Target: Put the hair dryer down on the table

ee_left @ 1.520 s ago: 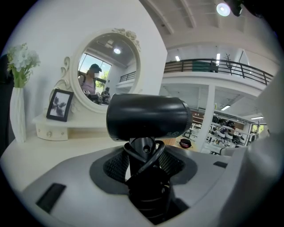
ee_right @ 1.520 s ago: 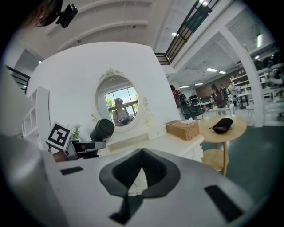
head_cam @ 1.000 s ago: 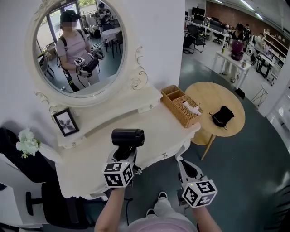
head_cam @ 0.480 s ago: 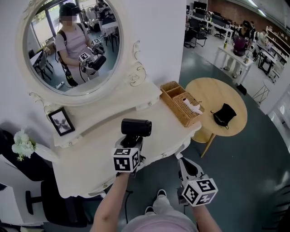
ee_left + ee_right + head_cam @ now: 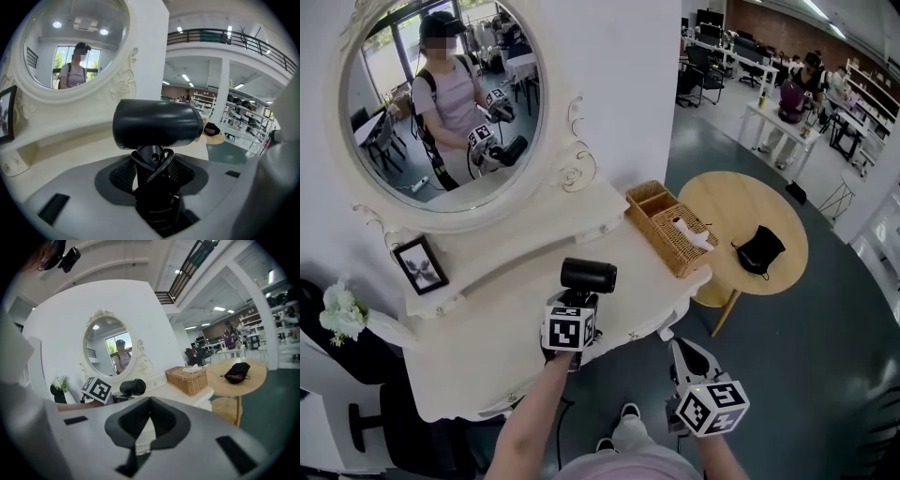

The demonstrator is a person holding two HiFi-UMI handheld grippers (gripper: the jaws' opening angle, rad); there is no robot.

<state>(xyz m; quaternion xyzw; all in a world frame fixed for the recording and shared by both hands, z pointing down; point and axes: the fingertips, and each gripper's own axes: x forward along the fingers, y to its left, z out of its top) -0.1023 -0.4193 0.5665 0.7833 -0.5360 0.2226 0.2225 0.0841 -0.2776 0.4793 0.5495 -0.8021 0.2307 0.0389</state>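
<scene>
From the head view, we see the white dressing table (image 5: 478, 347) with bare top running left of the left gripper (image 5: 579, 302). Its front edge curves just below that gripper. A wicker basket (image 5: 670, 230) sits at the table's right end, and a picture frame (image 5: 420, 265) stands on the raised shelf under the mirror (image 5: 441, 103). The hair dryer (image 5: 589, 275) is over the table's front part, near the edge. We cannot tell whether it touches the top. Its barrel lies crosswise, left to right, with the handle running back into the left gripper. The right gripper (image 5: 686, 349) hangs off the table's front edge, over the floor, with a round wooden table (image 5: 750, 202) well to the right.

In the left gripper view, the left gripper (image 5: 152, 180) has its jaws pinching the hair dryer's (image 5: 157, 124) black handle, with the cord looped around it. The barrel's long axis runs level across the frame, above the jaws.

In the right gripper view, the right gripper (image 5: 146, 427) has its jaws pressed together on nothing. It faces the table's edge, with the hair dryer (image 5: 133, 387) beyond and the basket (image 5: 190, 379) to the right.
</scene>
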